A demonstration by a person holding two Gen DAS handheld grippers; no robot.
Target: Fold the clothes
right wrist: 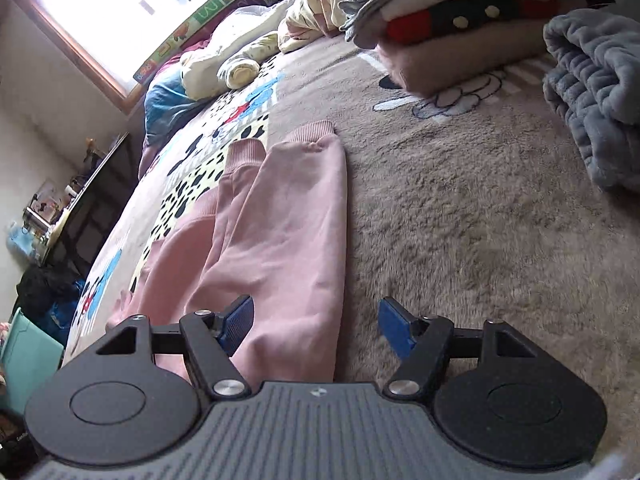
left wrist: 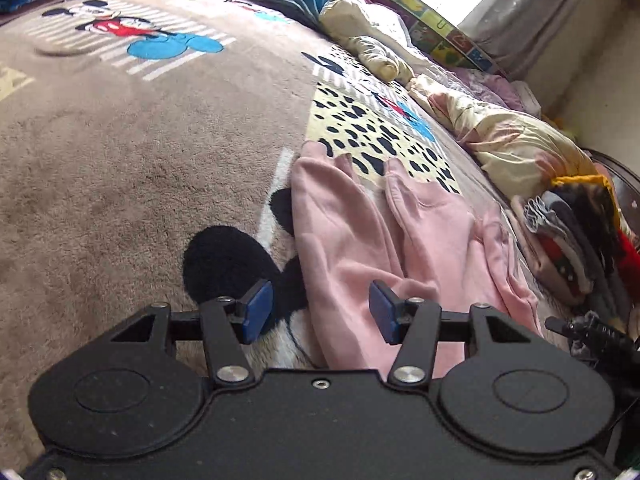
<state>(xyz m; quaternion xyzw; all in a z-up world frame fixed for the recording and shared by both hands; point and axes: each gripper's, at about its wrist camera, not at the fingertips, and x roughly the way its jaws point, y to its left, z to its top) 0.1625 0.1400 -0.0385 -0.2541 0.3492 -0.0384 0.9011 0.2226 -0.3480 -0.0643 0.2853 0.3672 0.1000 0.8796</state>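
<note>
- Pink sweatpants (left wrist: 352,232) spread flat on the plush cartoon blanket (left wrist: 120,152) that covers the bed, long axis running straight away from both claws toward the far side of the bed
- Two ribbed cuffs (right wrist: 280,140) at the far end, side by side and nearly touching; near end of the garment under and just ahead of both claws
- Left claw (left wrist: 320,312) half open, nothing between the blue pads (left wrist: 258,310); pink cloth below and ahead, its left edge lying between the two fingers, left pad over the black ear print
- Right claw (right wrist: 316,328) open somewhat wider, nothing pinched; left pad over the pink leg, right pad over bare blanket, so the garment's right edge falls between the fingers
- Each claw close to one side of the near end, neither clearly nearer; garment lies forward and slightly inward from each
- Judged next: a lengthwise fold, near end carried toward the cuffs, or one leg over the other
- Stack of folded clothes (right wrist: 460,20) well apart toward the far right of the bed, grey blanket (right wrist: 596,88) beside it
</note>
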